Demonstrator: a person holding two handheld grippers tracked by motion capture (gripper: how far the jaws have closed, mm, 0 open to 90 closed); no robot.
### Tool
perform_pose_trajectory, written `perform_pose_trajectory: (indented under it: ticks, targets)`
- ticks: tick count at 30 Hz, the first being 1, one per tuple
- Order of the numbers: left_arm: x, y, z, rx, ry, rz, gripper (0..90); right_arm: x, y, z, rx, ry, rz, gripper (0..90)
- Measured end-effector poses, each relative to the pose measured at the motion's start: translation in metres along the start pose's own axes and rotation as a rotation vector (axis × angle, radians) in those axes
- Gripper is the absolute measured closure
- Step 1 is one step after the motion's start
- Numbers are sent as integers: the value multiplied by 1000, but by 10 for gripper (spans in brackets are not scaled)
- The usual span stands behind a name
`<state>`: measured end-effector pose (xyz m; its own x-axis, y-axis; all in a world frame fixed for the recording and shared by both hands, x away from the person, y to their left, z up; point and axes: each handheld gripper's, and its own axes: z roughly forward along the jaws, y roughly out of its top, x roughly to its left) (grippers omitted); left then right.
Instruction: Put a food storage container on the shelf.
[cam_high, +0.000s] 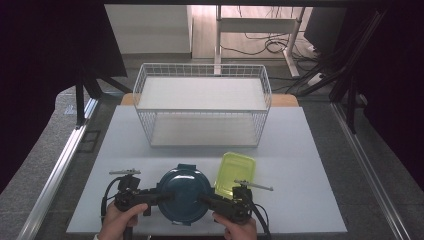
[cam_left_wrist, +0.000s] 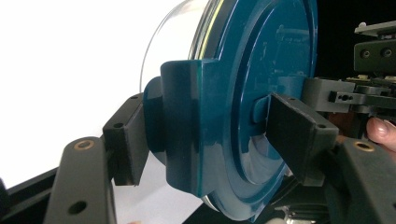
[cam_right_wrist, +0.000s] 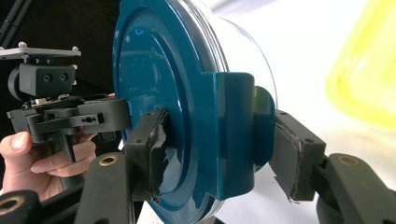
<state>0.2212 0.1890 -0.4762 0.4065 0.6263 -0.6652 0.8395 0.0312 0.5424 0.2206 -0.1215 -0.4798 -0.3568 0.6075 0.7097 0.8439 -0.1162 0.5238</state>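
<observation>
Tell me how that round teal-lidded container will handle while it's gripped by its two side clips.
The round container looks rigid: its teal lid keeps its shape between the left tool and right tool. Its glossy clips may slip in the pads. The clear bowl could be glass, so probably heavy and breakable; held at two points, it might swing.

No legible text or labels anywhere

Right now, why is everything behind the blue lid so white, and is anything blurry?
In the left gripper view the table behind the blue lid is blown out to plain white. In the right gripper view the yellow-green container is blurred and the lid shows glare. The high view is evenly lit over the wire basket, dark at the sides.
</observation>
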Motion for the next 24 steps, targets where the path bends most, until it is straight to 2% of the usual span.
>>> perform_pose_trajectory:
  ticks: [11,19,24]
  targets:
    - [-14,31,0,-40,2,38,339,5,37,-9,-21,15,-73,415]
    - [-21,50,4,-45,11,64,338,6,59,-13,-28,12,-115,408]
    - [-28,69,6,-53,4,89,341,7,78,-19,-42,12,-137,408]
